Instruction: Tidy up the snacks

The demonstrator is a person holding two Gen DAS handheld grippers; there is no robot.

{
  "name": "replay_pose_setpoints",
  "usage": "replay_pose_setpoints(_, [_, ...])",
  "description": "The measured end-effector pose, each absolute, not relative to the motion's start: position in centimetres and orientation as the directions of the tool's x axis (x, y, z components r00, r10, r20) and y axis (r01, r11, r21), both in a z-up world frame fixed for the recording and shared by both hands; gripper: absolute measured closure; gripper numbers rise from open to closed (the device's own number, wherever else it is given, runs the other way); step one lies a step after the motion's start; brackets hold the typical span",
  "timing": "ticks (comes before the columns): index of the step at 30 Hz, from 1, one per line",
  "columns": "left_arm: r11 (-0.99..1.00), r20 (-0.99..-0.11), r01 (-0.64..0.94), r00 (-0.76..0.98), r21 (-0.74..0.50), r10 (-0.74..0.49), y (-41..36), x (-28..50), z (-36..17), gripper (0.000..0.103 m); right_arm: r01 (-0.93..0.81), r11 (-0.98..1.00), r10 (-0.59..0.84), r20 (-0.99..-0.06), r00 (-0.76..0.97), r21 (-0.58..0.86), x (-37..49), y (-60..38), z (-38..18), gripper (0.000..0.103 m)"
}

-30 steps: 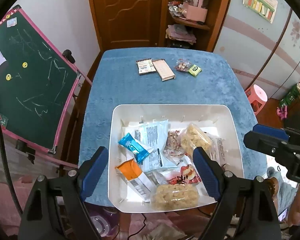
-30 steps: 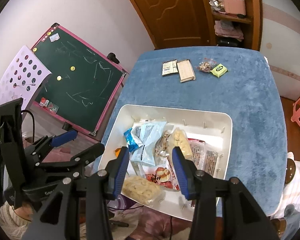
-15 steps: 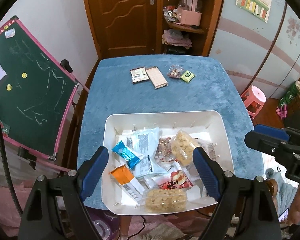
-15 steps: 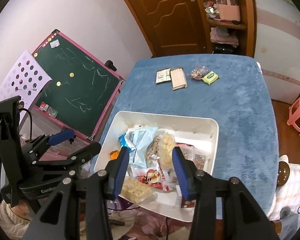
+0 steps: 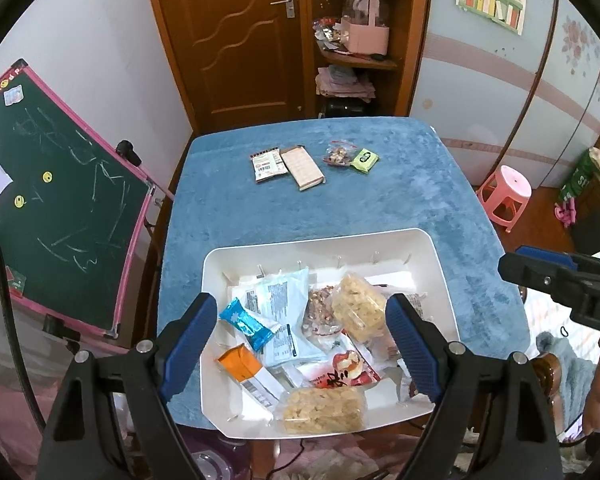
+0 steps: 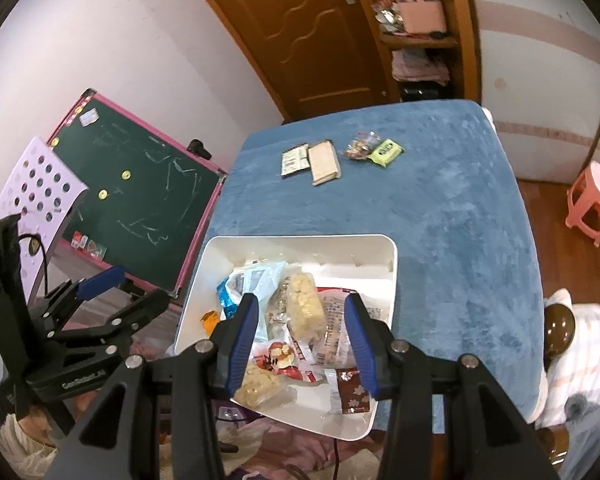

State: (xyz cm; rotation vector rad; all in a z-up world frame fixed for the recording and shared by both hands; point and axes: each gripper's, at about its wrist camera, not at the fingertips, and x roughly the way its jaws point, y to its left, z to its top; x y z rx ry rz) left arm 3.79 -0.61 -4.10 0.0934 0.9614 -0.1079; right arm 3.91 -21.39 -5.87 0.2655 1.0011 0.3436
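My left gripper [image 5: 302, 342]: jaws wide, empty, above the tray [image 5: 432, 252] of snacks [image 5: 356, 308]. My right gripper [image 6: 302, 338]: jaws apart, empty. Four packets [image 5: 300, 162] on the far table [image 5: 400, 200].

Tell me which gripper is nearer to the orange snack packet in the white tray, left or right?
Left. The left gripper hangs open just above the orange snack packet, near its left finger. The right gripper hovers over the white tray farther right; the packet sits beyond its left finger.
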Motion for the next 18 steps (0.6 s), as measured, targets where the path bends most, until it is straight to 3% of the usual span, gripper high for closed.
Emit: replay_pose_setpoints(18, [0.982, -0.832, 0.171, 0.532, -0.078, -0.158, 0.2, 15.5, -3.4, 0.017, -0.038, 0.96, 0.258, -0.823, 0.506, 0.278, 12.9, -22.8, -4.8, 0.058])
